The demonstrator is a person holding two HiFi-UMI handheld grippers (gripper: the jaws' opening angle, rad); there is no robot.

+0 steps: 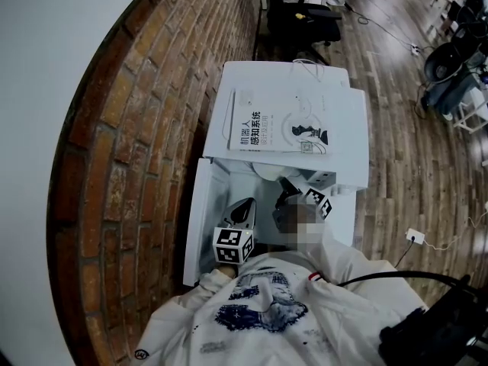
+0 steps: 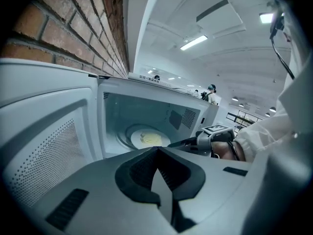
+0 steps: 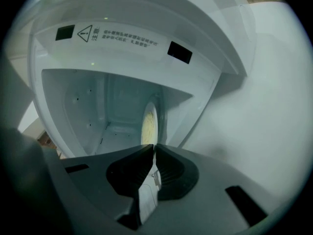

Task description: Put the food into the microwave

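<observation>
A white microwave [image 1: 347,139] stands against the brick wall with its door [image 1: 197,227] swung open to the left. Inside, a white plate [image 2: 145,138] with yellow food lies on the turntable; in the right gripper view the plate [image 3: 148,124] shows edge-on. My left gripper [image 1: 245,204] is just in front of the opening, beside the door, its jaws shut with nothing in them [image 2: 156,149]. My right gripper [image 1: 287,181] reaches the cavity mouth at the right, and its jaws [image 3: 153,147] stand closed and empty, short of the plate. The right gripper [image 2: 215,136] also shows in the left gripper view.
A book [image 1: 278,132] lies on top of the microwave. The brick wall [image 1: 145,166] runs close along the left. An office chair [image 1: 305,14] stands behind the microwave on wooden floor [image 1: 396,166]. A power strip [image 1: 415,236] and cables lie at the right.
</observation>
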